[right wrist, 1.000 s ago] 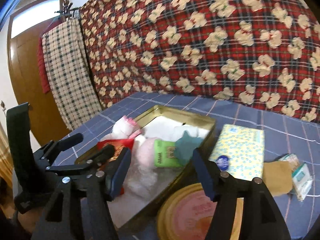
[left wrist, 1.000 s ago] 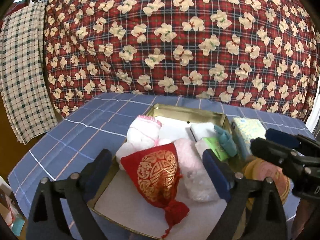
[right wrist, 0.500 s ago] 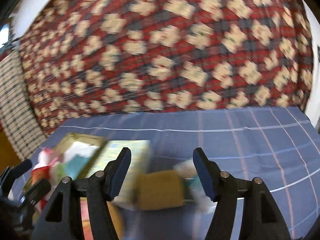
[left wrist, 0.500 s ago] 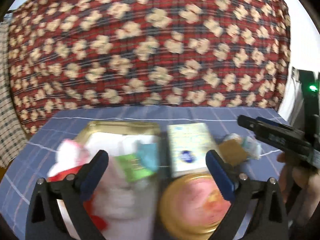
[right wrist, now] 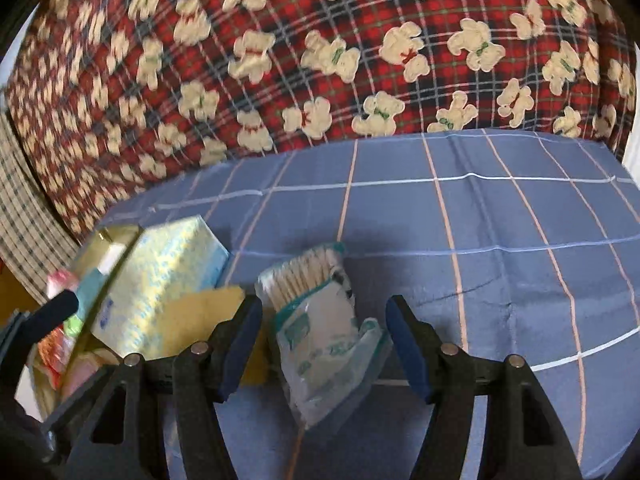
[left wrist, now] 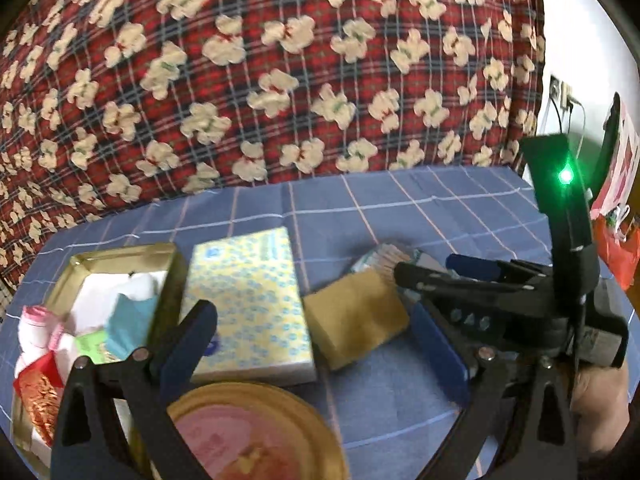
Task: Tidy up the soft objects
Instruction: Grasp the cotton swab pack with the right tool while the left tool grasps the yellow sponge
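a bag of cotton swabs (right wrist: 324,332) lies flat on the blue checked cloth (right wrist: 500,216), its swab heads pointing away from the right wrist camera and its crumpled plastic tail toward it. the right gripper (right wrist: 323,350) straddles this bag: the two blue-padded jaws stand partly open, one on each side, with a gap showing between each pad and the plastic, so nothing is gripped. the bag seems the likeliest next pickup, since the jaws are already lined up across its narrow width.

just beside the bag, on its left in this view, rests a tan sponge (left wrist: 356,312); from the left wrist camera the sponge touches or nearly touches the swab bag's near end. next comes a yellow-and-blue tissue pack (left wrist: 248,308), lying flat against the side wall of the gold tin (left wrist: 120,252). the tin already holds several soft items: a red embroidered pouch (left wrist: 36,392), white and pink plush pieces, a teal piece and a green-labelled packet, suggesting it serves as the collecting container. a round tin lid with a pink centre (left wrist: 248,436) lies close below the tissue pack.

the left gripper (left wrist: 320,340) has its jaws spread wide and empty, above the tissue pack and sponge, in position to take either. a person's hand (left wrist: 600,412) holds the right gripper's handle. a red plaid blanket with cream bears (left wrist: 280,80) hangs behind the table.
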`<state>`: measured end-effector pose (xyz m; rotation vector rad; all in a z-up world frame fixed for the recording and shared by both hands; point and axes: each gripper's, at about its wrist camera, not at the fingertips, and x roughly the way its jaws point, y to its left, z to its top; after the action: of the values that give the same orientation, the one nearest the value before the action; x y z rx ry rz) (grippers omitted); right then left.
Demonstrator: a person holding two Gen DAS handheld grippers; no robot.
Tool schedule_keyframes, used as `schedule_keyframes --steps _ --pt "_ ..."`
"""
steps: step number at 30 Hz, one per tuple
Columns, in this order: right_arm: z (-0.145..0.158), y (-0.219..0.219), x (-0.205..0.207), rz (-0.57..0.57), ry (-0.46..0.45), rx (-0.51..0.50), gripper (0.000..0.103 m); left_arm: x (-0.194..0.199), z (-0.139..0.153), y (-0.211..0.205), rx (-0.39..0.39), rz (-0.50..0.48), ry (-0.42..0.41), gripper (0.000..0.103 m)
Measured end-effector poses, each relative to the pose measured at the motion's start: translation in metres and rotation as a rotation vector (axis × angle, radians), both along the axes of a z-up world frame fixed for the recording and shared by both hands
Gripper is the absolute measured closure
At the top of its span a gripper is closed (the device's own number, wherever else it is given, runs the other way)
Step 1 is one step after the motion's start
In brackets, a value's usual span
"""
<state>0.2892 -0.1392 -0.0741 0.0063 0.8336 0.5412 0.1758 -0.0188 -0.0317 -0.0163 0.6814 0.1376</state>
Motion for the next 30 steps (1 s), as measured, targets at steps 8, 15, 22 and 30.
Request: schedule_keyframes --steps 8,15,22,30 --pt "-0.011 0.003 -0.004 0.022 0.007 -0.09 0.056 0.003 -0.009 -0.011 0.001 0.0 0.023 0.004" --pt "-0.01 -0.012 0.0 -0.047 -0.01 -0.085 0.067 0.003 -0.02 -0.017 -0.021 -0.018 0.049 0.004" --pt "-0.006 -0.034 0.009 -0.146 -0.012 -0.054 0.068 0.021 -0.028 -0.039 -0.004 -0.059 0.094 0.01" --pt "-0.005 -0.034 0.01 -0.154 0.0 -0.045 0.067 0.05 -0.045 -0.051 0.04 -0.034 0.169 0.012"
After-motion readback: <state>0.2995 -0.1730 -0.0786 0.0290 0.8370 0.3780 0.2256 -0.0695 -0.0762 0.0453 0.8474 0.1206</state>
